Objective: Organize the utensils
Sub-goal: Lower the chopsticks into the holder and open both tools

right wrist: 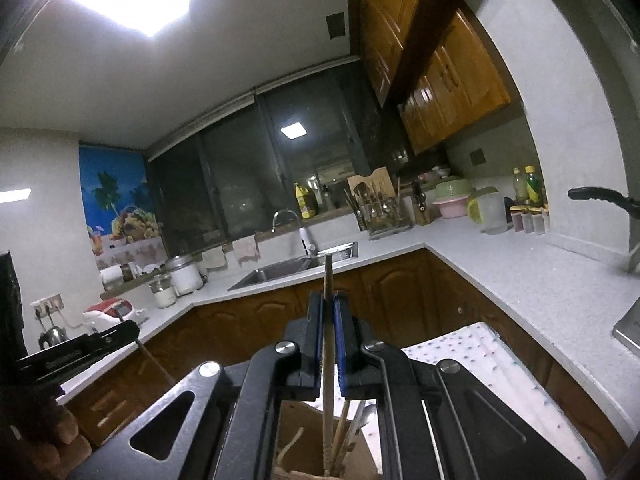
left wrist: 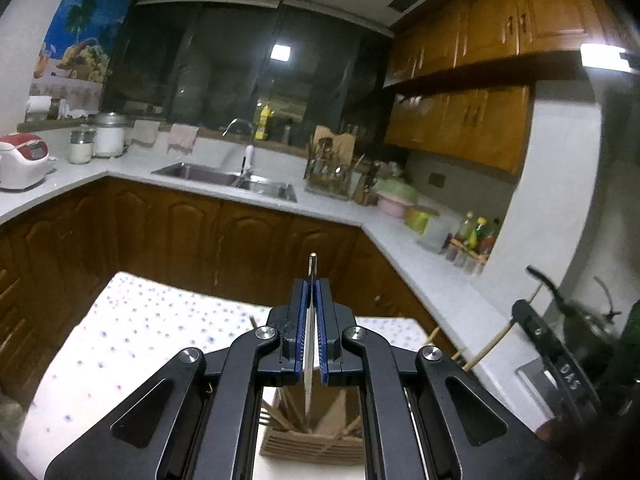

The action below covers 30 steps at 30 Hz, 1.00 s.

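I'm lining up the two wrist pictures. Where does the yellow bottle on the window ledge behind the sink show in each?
Left wrist: yellow bottle upper centre, right of the faucet.
Right wrist: yellow bottle centre, right of the faucet.
Shared landmark: the steel sink below it.

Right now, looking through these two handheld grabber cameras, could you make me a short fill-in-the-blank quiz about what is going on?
1. The left gripper is shut on a thin ____ utensil handle.
2. The right gripper is shut on a ____ chopstick.
3. Below both grippers stands a brown slotted utensil ____ with more utensils in it.
4. The spotted tablecloth has a ____ background.

Missing words: metal; wooden; holder; white
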{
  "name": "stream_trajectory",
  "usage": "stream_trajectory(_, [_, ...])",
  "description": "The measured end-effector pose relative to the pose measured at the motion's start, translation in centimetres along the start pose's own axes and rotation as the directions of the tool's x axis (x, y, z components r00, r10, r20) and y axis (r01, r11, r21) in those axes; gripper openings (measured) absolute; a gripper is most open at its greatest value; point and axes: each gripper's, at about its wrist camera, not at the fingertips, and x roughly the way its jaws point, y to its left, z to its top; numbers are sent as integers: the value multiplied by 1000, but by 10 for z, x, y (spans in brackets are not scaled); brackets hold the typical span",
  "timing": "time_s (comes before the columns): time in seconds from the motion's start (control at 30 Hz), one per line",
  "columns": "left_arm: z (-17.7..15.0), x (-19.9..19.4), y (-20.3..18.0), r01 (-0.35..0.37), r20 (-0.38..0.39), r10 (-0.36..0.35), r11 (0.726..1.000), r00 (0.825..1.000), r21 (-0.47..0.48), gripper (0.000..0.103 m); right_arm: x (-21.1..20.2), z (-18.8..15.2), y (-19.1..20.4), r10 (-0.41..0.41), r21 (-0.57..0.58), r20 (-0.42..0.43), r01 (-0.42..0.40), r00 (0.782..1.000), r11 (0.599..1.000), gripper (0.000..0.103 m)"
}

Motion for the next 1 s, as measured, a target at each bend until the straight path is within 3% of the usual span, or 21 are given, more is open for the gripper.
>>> stream_trajectory(0.4, [-60,35,13,-12,-149,12,1000,989,4,4,26,-49,-21,3,28,-171,1,985,1000,6])
stream_trajectory(0.5, [-64,32,14,-21,-136,24,1000,990,20,5,32,-59,-19,10,17,-222,-7,975,1000,6])
stream_trajectory(0.9, [-64,32,19,-15,-155,17,1000,988,11,6,33,-56,-19,5,15,-229,-2,974,1000,6])
stream_trajectory(1.0, [-62,32,20,-9,-169,9,1000,986,3,6,34,-57,-20,6,30,-231,1,973,1000,12])
